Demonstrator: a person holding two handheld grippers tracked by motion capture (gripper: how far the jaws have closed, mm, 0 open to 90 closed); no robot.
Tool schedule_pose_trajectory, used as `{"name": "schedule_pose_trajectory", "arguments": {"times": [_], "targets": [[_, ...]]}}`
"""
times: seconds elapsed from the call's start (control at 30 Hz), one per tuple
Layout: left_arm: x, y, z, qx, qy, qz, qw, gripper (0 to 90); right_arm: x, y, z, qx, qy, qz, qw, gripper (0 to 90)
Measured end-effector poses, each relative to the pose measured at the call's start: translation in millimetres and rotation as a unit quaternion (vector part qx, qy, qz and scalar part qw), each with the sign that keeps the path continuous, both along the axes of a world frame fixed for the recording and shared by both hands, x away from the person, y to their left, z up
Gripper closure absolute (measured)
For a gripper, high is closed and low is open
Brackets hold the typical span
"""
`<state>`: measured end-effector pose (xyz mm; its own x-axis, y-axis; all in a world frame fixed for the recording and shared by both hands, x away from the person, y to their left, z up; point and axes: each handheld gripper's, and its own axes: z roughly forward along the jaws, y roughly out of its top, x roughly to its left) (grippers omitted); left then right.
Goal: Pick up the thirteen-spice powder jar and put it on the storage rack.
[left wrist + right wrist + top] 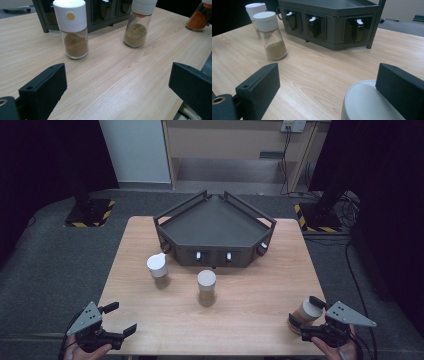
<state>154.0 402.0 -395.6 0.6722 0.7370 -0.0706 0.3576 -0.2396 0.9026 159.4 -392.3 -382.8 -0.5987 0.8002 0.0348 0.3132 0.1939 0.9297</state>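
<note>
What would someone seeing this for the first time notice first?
Probably the dark corner-shaped rack at the far middle of the wooden table, with two white-capped spice jars standing before it: the left jar and the middle jar. Next, the right gripper, jaws open around a third jar of orange powder near the table's right front corner.

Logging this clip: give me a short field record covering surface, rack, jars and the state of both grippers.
surface: wooden table
rack: dark corner rack at the far side, top shelf bare
jars: three white-capped spice jars, all upright: left jar, middle jar, orange-filled jar
left gripper: open, holding nothing, near the front left corner
right gripper: open, jaws either side of the orange-filled jar
</note>
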Motion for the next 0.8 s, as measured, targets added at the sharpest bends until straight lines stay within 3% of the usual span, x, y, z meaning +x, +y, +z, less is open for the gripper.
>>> {"name": "schedule_pose_trajectory", "arguments": {"times": [0.5, 0.8], "targets": [[-5.4, 7.7, 39.5, 0.034, 0.007, 0.002, 0.9994, 0.9, -0.1, 0.8, 0.2, 0.000, -0.001, 0.002, 1.0000, 5.9], [1.4, 13.9, 57.3, 0.036, 0.018, 0.011, 0.9991, 1.0, -0.3, 1.2, 0.4, 0.000, -0.001, 0.002, 1.0000, 5.9]]}}
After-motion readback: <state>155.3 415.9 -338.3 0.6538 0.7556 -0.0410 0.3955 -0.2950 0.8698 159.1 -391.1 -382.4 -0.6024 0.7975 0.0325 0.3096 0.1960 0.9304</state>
